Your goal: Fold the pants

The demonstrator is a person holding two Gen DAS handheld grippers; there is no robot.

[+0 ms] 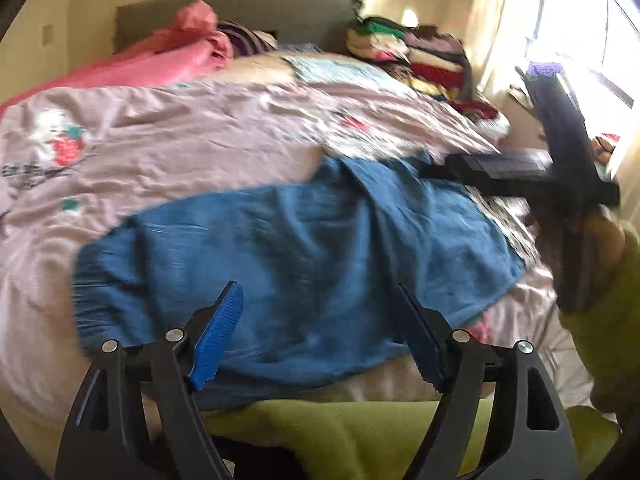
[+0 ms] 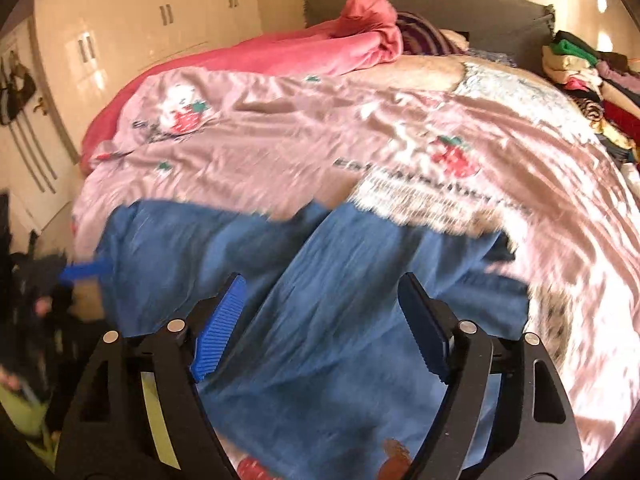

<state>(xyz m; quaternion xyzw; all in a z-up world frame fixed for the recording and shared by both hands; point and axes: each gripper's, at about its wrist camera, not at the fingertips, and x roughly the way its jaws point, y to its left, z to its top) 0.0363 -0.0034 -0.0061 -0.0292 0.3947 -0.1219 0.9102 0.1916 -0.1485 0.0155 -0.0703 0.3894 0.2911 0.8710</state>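
While the blue pants [image 1: 304,248] are lying spread on the bed [image 1: 180,132], both tongs, left [image 1: 320,336] and right [image 2: 320,328], are being held spread and empty; an edge, probably the waistband, is needing to be pinched next.

Pink strawberry-print bedsheet [image 2: 280,148], pink blanket [image 2: 320,50], stacked clothes [image 1: 420,54], white wardrobe [image 2: 140,20].

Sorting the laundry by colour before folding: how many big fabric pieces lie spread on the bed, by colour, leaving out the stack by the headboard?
Blue: 1, the pants
Pale pink with strawberry print: 1, the bedspread
Deep pink: 1, the blanket
Total: 3
Both the left gripper and the right gripper are open above the pants.
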